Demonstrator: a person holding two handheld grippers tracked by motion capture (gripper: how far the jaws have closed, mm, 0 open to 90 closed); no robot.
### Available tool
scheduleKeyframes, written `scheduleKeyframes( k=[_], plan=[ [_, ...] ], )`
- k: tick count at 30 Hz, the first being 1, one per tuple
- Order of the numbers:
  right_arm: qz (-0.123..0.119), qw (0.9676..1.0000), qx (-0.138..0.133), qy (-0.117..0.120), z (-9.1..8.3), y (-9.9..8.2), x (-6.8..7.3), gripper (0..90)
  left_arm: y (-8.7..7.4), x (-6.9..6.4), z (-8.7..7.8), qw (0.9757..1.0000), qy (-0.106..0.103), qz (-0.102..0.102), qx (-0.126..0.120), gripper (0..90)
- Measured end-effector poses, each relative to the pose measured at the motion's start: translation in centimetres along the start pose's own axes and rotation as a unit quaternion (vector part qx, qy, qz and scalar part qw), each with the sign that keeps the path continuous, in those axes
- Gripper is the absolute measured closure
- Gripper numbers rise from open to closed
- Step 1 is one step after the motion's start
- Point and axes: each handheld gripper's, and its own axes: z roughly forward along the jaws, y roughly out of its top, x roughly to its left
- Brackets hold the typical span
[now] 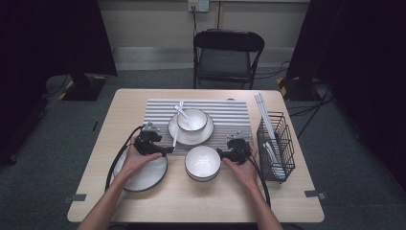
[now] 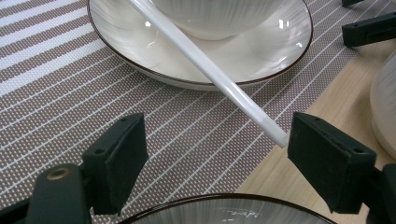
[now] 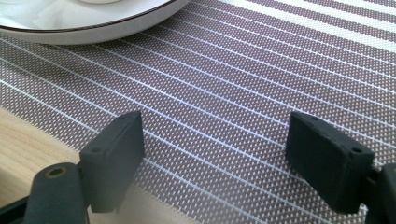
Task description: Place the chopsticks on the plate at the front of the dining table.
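A white stick [image 2: 210,70] leans on the rim of a white plate [image 1: 179,133] and slopes down onto the striped placemat [image 1: 230,112]. Its low end lies just inside the right jaw of my left gripper [image 2: 217,140], which is open and touches nothing. That plate carries a white bowl [image 1: 192,120] with a spoon [image 1: 183,112] in it. My left gripper [image 1: 164,151] hovers over the mat's front left edge. My right gripper [image 1: 221,153] is open above the mat's front edge [image 3: 261,79], with nothing between its fingers [image 3: 116,154]. An empty white bowl [image 1: 203,162] stands between the two grippers.
A second dark-rimmed plate [image 1: 143,175] lies at the front left under my left hand. A black wire basket [image 1: 276,143] with several white utensils stands at the right. A folding chair [image 1: 227,55] is behind the table.
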Motion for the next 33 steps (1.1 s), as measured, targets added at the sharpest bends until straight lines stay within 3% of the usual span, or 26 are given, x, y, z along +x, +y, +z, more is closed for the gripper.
scheduleKeyframes(
  k=[11,21,24,29,32,33],
  plan=[
    [0.000,1.0000,0.000,0.000,0.00,0.00,0.00,19.0,0.08,0.26,0.03,1.0000,0.000,0.009,0.000,20.3],
    [0.000,1.0000,0.000,0.000,0.00,-0.01,0.01,19.0,0.09,0.78,-0.63,0.9998,0.008,-0.009,-0.014,21.6],
    [0.000,1.0000,0.000,0.000,0.00,0.00,0.00,19.0,-0.02,0.94,-0.30,0.9998,0.016,-0.010,-0.004,23.2],
    [0.000,1.0000,0.000,0.000,0.00,0.00,0.00,19.0,-0.06,0.54,0.19,0.9998,0.019,-0.010,0.002,23.8],
    [0.000,1.0000,0.000,0.000,0.00,0.00,0.01,19.0,0.17,0.35,0.24,0.9998,0.021,0.006,0.002,24.3],
    [0.000,1.0000,0.000,0.000,0.00,0.00,0.00,19.0,0.15,0.23,0.29,0.9998,0.019,-0.002,-0.002,24.3]
  ],
)
